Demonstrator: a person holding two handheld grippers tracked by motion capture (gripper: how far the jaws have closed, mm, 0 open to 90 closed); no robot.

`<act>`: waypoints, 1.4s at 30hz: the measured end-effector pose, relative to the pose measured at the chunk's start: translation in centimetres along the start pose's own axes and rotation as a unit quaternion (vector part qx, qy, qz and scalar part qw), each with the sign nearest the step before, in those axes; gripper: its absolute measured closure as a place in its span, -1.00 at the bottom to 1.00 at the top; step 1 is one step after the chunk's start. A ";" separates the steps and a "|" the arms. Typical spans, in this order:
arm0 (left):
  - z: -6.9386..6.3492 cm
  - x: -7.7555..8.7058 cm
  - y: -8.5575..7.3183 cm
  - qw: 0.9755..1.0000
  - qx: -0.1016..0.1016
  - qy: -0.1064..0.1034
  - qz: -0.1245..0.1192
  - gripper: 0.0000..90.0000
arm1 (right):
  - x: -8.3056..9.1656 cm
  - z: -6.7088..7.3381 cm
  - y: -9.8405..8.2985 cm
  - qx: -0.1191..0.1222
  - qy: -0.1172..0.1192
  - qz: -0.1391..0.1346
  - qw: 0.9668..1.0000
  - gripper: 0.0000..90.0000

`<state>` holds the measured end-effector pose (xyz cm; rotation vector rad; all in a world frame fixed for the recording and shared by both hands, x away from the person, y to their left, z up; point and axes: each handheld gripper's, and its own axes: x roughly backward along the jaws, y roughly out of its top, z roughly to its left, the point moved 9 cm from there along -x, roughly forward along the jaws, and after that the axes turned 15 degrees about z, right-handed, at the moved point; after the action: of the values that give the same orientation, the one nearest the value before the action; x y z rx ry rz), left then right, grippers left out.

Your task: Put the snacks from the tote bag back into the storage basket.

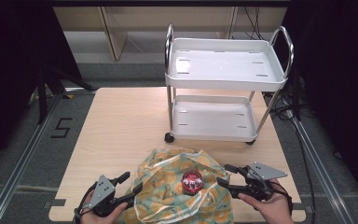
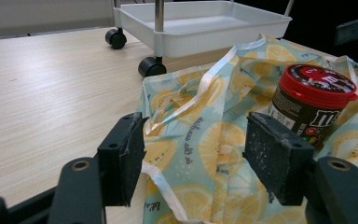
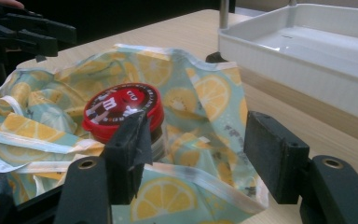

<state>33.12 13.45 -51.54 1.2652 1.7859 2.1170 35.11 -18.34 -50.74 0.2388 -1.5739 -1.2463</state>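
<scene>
my left fingers (image 2: 193,154) apart over the lemon-print bag's (image 2: 214,140) edge; my right fingers (image 3: 198,156) apart around its far rim; red-lidded m&m's jar (image 1: 191,181) standing inside, bag on the tabletop (image 1: 121,126)

Cart (image 1: 223,79) at far side of table (image 1: 121,126), right of centre, wheels on tabletop. Bag (image 1: 168,186) on near edge, in front of cart, btwn both grippers. Jar (image 1: 192,181) upright on bag, toward its right half. L gripper (image 1: 131,183) at bag's left edge, fabric edge btwn its jaws. R gripper (image 1: 225,174) at bag's right edge, just beside jar, bag rim btwn its jaws. Floor marking (image 1: 61,127) left of table.
</scene>
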 end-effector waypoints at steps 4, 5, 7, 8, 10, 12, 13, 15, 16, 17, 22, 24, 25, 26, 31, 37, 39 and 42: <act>-0.1 0.1 -0.2 1.000 0.008 0.002 0.008 -0.18 | -0.4 0.6 0.1 0.010 0.007 0.013 1.000 -0.16; -0.3 -0.1 -0.2 1.000 0.017 0.002 0.006 -0.18 | -0.6 0.6 0.2 0.017 0.005 0.015 1.000 -0.17; -0.2 -0.2 -0.1 1.000 -0.008 0.000 0.003 -0.18 | -1.2 1.0 0.6 0.029 0.007 0.015 0.999 -0.19; -0.2 -0.2 -0.1 1.000 -0.008 0.000 0.003 -0.18 | -1.2 1.0 0.6 0.029 0.007 0.015 0.999 -0.19; -0.3 -0.2 0.0 1.000 -0.003 -0.002 0.002 -0.18 | -1.9 1.6 0.8 0.039 0.015 0.034 0.999 -0.22; -0.3 -0.2 -0.1 1.000 0.004 -0.001 0.004 -0.18 | -2.3 1.7 1.1 0.053 0.012 0.031 0.998 -0.22; -0.3 -0.2 -0.1 1.000 0.003 0.001 0.003 -0.18 | -2.8 1.9 1.4 0.061 0.012 0.034 0.997 -0.24; -0.3 -0.3 -0.1 1.000 0.002 0.000 0.002 -0.18 | -3.1 2.1 1.7 0.067 0.017 0.037 0.997 -0.24; -0.3 -0.3 -0.1 1.000 0.004 0.001 0.003 -0.18 | -3.2 2.3 1.8 0.061 0.025 0.039 0.997 -0.25; -0.3 -0.3 -0.1 1.000 0.004 0.001 0.002 -0.18 | -3.4 2.3 1.9 0.066 0.023 0.041 0.997 -0.25; -0.4 -0.3 0.0 1.000 0.004 -0.002 -0.001 -0.18 | -4.0 2.7 2.1 0.072 0.030 0.047 0.996 -0.26; -0.4 -0.3 0.0 1.000 0.002 -0.001 -0.001 -0.18 | -4.1 3.0 2.1 0.073 0.040 0.050 0.995 -0.26; -0.4 -0.3 0.0 1.000 0.002 -0.001 -0.001 -0.18 | -4.3 3.0 2.3 0.073 0.035 0.043 0.996 -0.26; -0.4 -0.4 0.0 1.000 0.001 -0.004 -0.004 -0.18 | -4.2 3.2 2.3 0.069 0.044 0.051 0.995 -0.27; -0.4 -0.3 0.0 1.000 0.001 -0.002 -0.002 -0.18 | -4.9 3.6 2.3 0.080 0.048 0.060 0.994 -0.32; -0.4 -0.2 -0.1 1.000 0.008 0.002 0.006 -0.18 | -5.7 4.2 2.2 0.087 0.056 0.071 0.992 -0.35; -0.3 -0.3 0.0 1.000 -0.006 0.000 0.001 -0.18 | -6.0 4.4 2.1 0.091 0.061 0.076 0.991 -0.39; -0.4 -0.2 -0.1 1.000 0.001 0.001 0.007 -0.18 | -6.4 4.6 2.1 0.089 0.060 0.079 0.991 -0.45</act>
<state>32.97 13.05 -51.73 1.2784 1.7850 2.1261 34.94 -10.40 -52.40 0.2917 -1.5685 -0.9526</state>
